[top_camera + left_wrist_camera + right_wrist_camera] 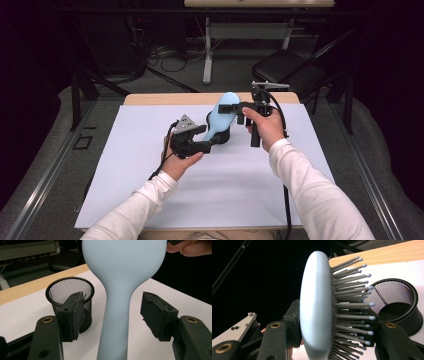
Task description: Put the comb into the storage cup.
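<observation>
From above, you hold a pale blue hairbrush (220, 116) over the far middle of the white table (125, 190), its head up toward your right gripper (229, 108) and its handle slanting down toward your left gripper (214, 141). A black mesh cup (222, 136) sits on the table just behind the handle, mostly hidden by it.

In the left gripper view, the smooth back of the hairbrush (117, 290) runs up the middle, the handle passing between your two jaws. The jaws stand wide, with a clear gap on each side of the handle. The mesh cup (68, 293) stands behind the left jaw; the part of its inside you can see holds nothing.

In the right gripper view, you see the hairbrush (317, 307) edge-on, bristles pointing right. Your jaws are clamped on its head, one on the smooth back, the other among the bristles. The mesh cup (402, 307) lies beyond the bristles, and its visible inside holds nothing.
</observation>
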Available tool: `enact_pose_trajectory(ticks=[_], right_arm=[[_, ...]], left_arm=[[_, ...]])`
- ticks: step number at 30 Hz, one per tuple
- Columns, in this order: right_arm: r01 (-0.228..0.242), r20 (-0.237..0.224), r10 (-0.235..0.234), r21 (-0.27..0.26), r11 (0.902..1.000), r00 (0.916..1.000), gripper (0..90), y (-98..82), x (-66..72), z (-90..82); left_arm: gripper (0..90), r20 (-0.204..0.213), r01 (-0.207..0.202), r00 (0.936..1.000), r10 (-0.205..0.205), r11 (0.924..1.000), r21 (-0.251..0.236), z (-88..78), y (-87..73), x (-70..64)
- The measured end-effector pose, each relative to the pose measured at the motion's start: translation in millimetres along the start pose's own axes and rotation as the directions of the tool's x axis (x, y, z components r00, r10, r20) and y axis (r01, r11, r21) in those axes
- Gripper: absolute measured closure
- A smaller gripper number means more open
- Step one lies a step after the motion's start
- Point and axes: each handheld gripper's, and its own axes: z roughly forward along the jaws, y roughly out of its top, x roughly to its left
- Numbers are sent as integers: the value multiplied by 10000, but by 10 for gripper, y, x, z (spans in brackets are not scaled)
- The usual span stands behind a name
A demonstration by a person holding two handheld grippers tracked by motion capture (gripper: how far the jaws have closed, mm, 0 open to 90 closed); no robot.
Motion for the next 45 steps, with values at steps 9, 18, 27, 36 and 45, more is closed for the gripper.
enact_pose_trajectory(ticks=[9,18,27,36,45], right_arm=[[-44,37,44,-24,10000,10000,475,4,1,-16],[-3,95,4,-104,9999,10000,474,7,-8,-24],[26,139,-25,-88,10000,9999,474,9,-9,-39],[42,185,-38,-196,9998,9998,475,15,-10,-67],[86,254,-78,-293,9995,9996,474,24,-10,-107]], left_arm=[[337,34,7,10000,-7,10000,-75,-41,17,15],[218,54,115,9999,-115,9999,-79,-80,30,19],[159,98,53,9999,-53,10000,43,-120,47,17],[33,-172,97,9998,-96,9999,83,-169,55,26],[2,-497,169,9986,-163,9998,131,-248,59,50]])
